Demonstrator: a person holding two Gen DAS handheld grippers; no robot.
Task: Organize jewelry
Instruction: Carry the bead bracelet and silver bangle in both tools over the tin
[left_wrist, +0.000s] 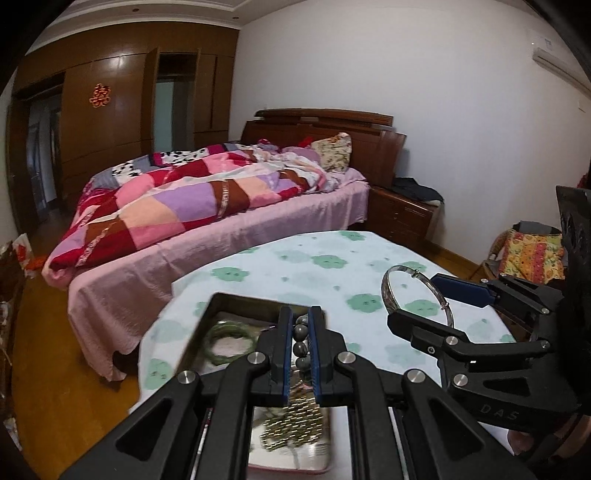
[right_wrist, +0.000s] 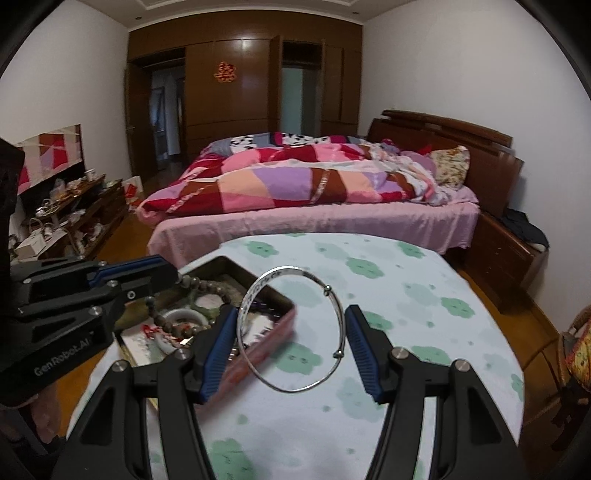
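My left gripper (left_wrist: 300, 319) is shut on a string of grey-brown beads (left_wrist: 300, 347) and holds it over an open metal jewelry tin (left_wrist: 221, 301). A green bangle (left_wrist: 229, 341) and gold chain (left_wrist: 291, 424) lie in the tin. In the right wrist view the left gripper (right_wrist: 173, 273) holds the bead bracelet (right_wrist: 207, 286) above the tin (right_wrist: 284, 306), which also holds a white bangle (right_wrist: 181, 315). My right gripper (right_wrist: 291, 325) grips a silver bangle (right_wrist: 258, 291) between its pads, just right of the tin. The silver bangle (left_wrist: 391, 295) and right gripper (left_wrist: 417, 299) show in the left wrist view too.
The tin sits on a round table with a green-flowered white cloth (right_wrist: 406, 288). A bed with a patchwork quilt (right_wrist: 295, 184) stands behind it. A wooden nightstand (right_wrist: 506, 266) is at right, a cluttered low cabinet (right_wrist: 74, 218) at left, a chair (left_wrist: 532, 251) beside the table.
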